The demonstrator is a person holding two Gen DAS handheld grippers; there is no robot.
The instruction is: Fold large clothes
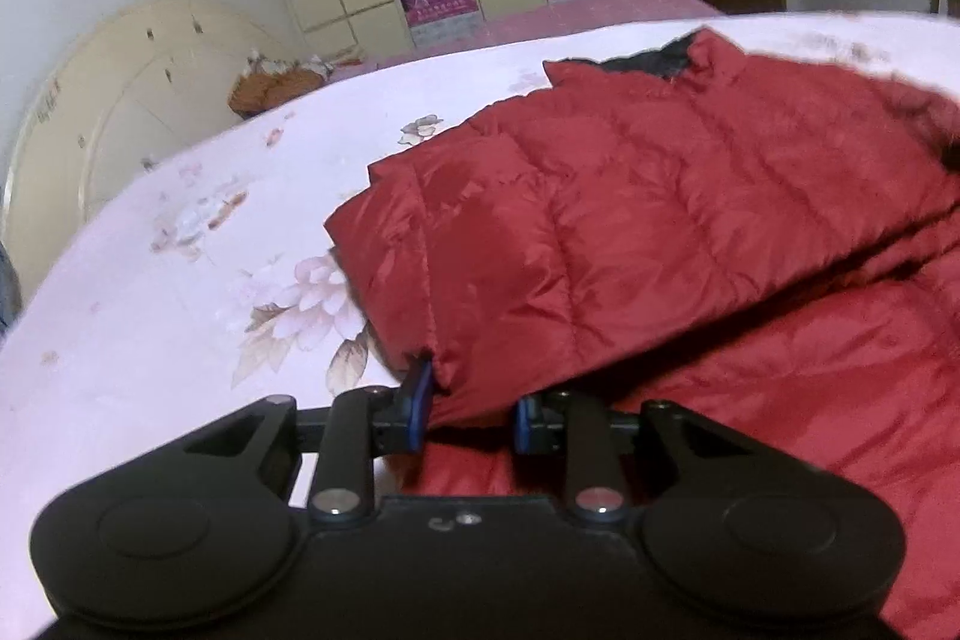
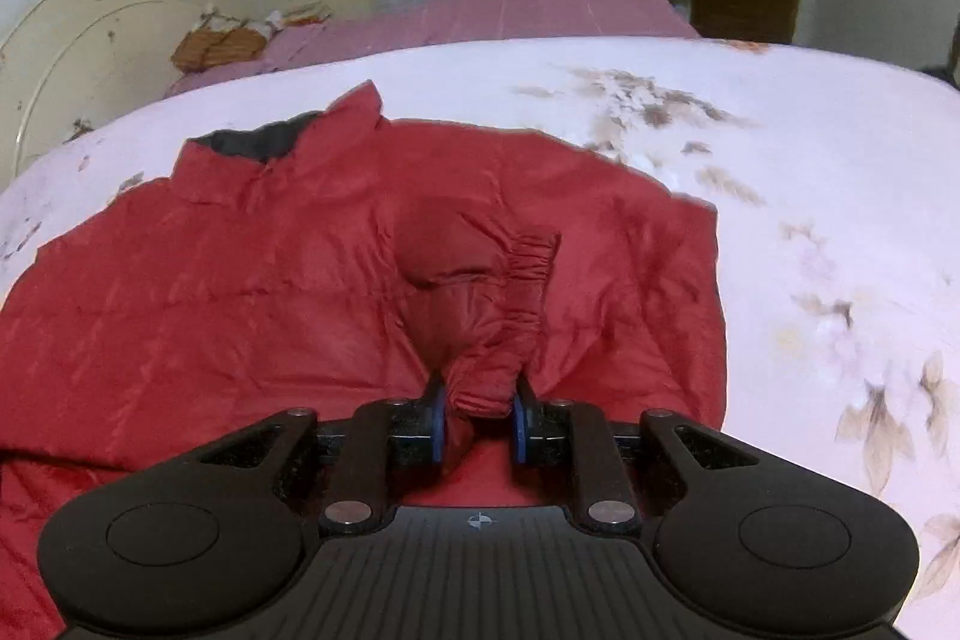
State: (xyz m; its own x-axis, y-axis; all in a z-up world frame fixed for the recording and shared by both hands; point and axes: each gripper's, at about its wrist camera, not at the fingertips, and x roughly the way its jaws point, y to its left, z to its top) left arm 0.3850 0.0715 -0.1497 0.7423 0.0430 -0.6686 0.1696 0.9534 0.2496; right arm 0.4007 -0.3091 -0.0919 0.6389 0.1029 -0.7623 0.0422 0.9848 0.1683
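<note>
Red jacket (image 2: pixel 240 280) spread on bed (image 2: pixel 780 160), frame centre. Left gripper (image 1: pixel 468 415) pinching folded-over edge; right gripper (image 2: pixel 480 421) pinching sleeve cuff (image 2: pixel 510 316). Folding early; most folds likely remain.

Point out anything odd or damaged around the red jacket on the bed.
The red quilted puffer jacket looks intact. The cream curved headboard is chipped, with dark flaked patches. An orange-brown bundle of cloth lies crumpled on the pink striped sheet beyond.
</note>
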